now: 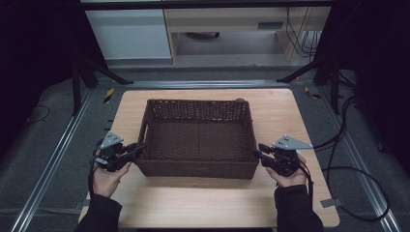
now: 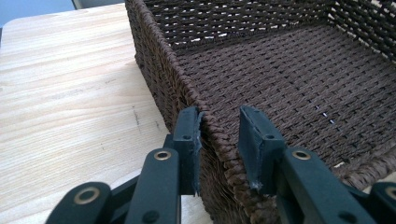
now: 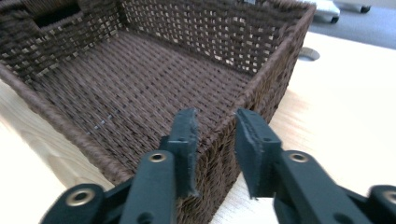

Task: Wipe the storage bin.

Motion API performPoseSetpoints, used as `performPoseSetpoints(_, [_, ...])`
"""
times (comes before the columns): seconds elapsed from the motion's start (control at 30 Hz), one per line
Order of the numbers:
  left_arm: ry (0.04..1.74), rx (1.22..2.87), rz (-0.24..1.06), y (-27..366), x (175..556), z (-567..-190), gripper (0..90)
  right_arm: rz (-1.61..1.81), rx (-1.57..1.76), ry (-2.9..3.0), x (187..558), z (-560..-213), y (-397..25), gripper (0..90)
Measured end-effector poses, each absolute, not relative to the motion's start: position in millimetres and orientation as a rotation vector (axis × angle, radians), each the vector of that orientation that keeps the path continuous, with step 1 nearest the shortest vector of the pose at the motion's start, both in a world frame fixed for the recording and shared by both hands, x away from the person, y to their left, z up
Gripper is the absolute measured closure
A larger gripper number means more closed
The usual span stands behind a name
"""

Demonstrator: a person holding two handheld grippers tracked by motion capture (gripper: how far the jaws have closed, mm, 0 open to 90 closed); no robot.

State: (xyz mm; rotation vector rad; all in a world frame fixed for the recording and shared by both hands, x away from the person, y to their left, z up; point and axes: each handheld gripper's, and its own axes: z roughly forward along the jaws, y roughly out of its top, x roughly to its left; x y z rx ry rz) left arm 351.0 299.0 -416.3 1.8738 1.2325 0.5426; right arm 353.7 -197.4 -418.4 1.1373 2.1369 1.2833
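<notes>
The left gripper (image 2: 219,135) stands with its two black jaws apart, one on each side of the rim of the basket (image 2: 280,70); the outer jaw is against the outside of the wall, while the inner jaw has a small gap to the rim, so the jaws are not pressed closed on it. The right gripper (image 3: 215,135) is in the same way over the opposite rim, one jaw inside and one outside, the inner jaw touching the weave and the outer jaw a little away from it. In the high view the left gripper (image 1: 137,151) meets the left short wall near its front corner, and the right gripper (image 1: 257,150) meets the right short wall near its front corner. Each gripper is held by a hand (image 1: 107,179) in a dark sleeve coming from the bottom edge. The basket (image 1: 196,166) is brown, woven and rectangular, standing flat with the opening upward. Its long axis runs from left to right across the table (image 1: 203,205), and its long walls face the person and the far side. It sits about in the middle of the light wooden table. A black cable (image 1: 353,174) trails from the right gripper over the grey floor.
</notes>
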Motion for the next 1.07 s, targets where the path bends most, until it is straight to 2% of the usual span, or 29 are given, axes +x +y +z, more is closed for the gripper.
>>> performPoseSetpoints(0.6, [1.213, 1.874, 0.574, 290.1, 347.1, -417.0, 68.5, 1.256, 1.162, 2.122, 361.1, -418.5, -200.5, 75.6])
performPoseSetpoints(0.67, [1.194, 1.867, 0.573, 292.4, 347.4, -415.3, 65.1, 1.251, 1.152, 2.093, 359.4, -415.9, -200.3, 65.0])
performPoseSetpoints(0.7, [1.187, 1.862, 0.59, 294.2, 346.6, -412.4, 60.3, 1.257, 1.147, 2.069, 358.5, -413.6, -201.8, 58.7])
performPoseSetpoints(0.73, [1.187, 1.862, 0.59, 294.2, 346.6, -412.4, 56.3, 1.257, 1.147, 2.069, 358.5, -413.6, -201.8, 58.7])
performPoseSetpoints(0.77, [1.176, 1.832, 0.609, 301.9, 344.1, -404.3, 52.1, 1.299, 1.151, 2.02, 355.4, -407.4, -208.0, 47.6])
performPoseSetpoints(0.9, [1.166, 1.77, 0.637, 323.5, 336.8, -395.2, 40.9, 1.317, 1.179, 1.912, 349.6, -398.2, -228.1, 31.8])
performPoseSetpoints(0.97, [1.182, 1.759, 0.635, 335.4, 332.9, -397.7, 36.2, 1.306, 1.203, 1.877, 348.1, -399.1, -239.1, 28.2])
performPoseSetpoints(1.07, [1.214, 1.758, 0.65, 346.3, 328.6, -404.4, 34.3, 1.278, 1.236, 1.853, 346.7, -403.7, -249.7, 25.5])
